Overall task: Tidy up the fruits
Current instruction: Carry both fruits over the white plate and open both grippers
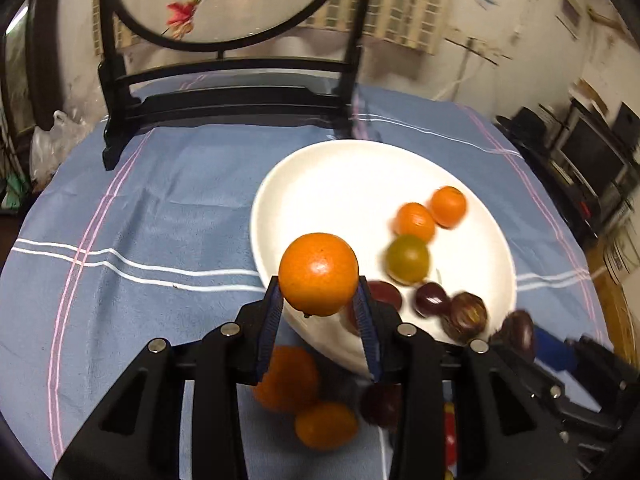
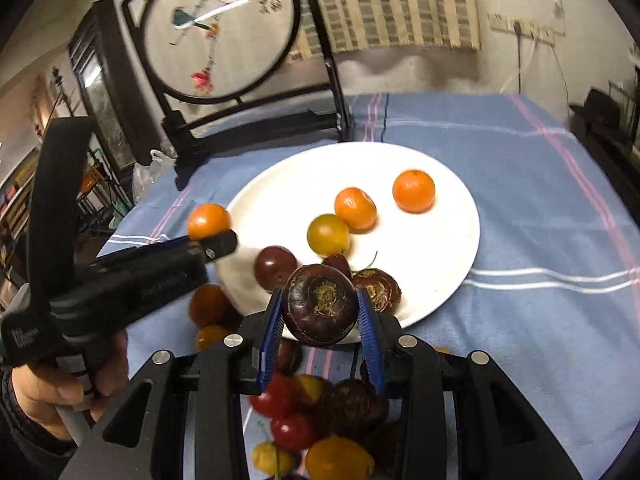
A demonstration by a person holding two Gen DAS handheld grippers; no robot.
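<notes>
Gripping orange (image 1: 318, 274) between left fingers (image 1: 269, 322), above plate (image 1: 344, 168)

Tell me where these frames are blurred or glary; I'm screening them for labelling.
Left wrist view: the held orange is sharp with a small glare spot, while the plate fruit and room edges smear. Right wrist view: the held dark fruit is crisp; the pile below blurs, and fisheye bends the tablecloth stripes.
</notes>
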